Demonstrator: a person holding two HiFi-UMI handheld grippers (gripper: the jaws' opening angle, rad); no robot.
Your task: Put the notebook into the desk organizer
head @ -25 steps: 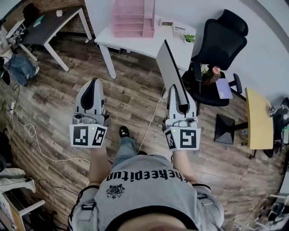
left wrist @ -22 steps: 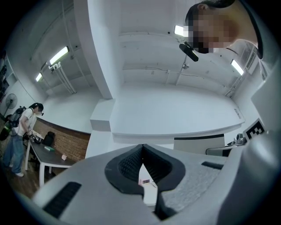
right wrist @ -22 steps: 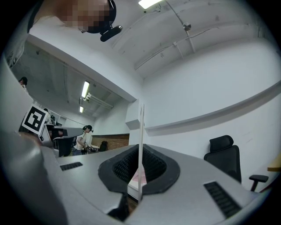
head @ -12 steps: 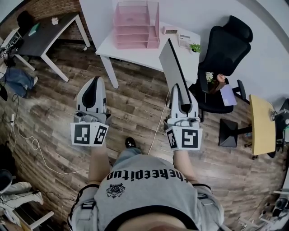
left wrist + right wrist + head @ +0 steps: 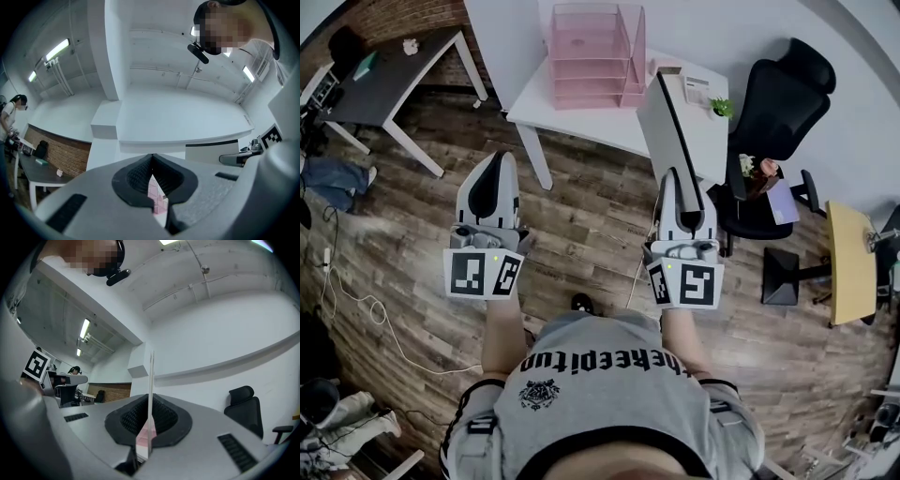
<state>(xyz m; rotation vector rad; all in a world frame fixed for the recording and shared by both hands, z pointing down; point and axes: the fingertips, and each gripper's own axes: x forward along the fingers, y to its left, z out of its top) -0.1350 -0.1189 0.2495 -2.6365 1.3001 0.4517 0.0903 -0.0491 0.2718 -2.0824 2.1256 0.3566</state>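
Observation:
A pink tiered desk organizer [image 5: 593,52] stands at the back of a white desk [image 5: 581,117]. My right gripper [image 5: 681,180] is shut on the near edge of a thin grey notebook [image 5: 659,122], held on edge and reaching forward over the desk's right part. In the right gripper view the notebook [image 5: 151,390] stands upright between the pads of the right gripper [image 5: 149,427]. My left gripper [image 5: 500,159] hovers over the wood floor left of the desk, shut and empty. In the left gripper view, a pink sliver of the organizer [image 5: 157,199] shows past the left gripper [image 5: 152,161].
A black office chair [image 5: 783,89] stands right of the desk, with a second seat [image 5: 755,183] carrying small items beside it. A small plant [image 5: 721,108] and boxes sit on the desk's right corner. A dark table [image 5: 389,75] is far left, a yellow table [image 5: 848,262] far right. Cables [image 5: 356,281] trail on the floor.
The person has stepped toward the white desk, so desk and organizer sit lower and nearer in view. Both grippers keep their pose; the notebook stays in the right one.

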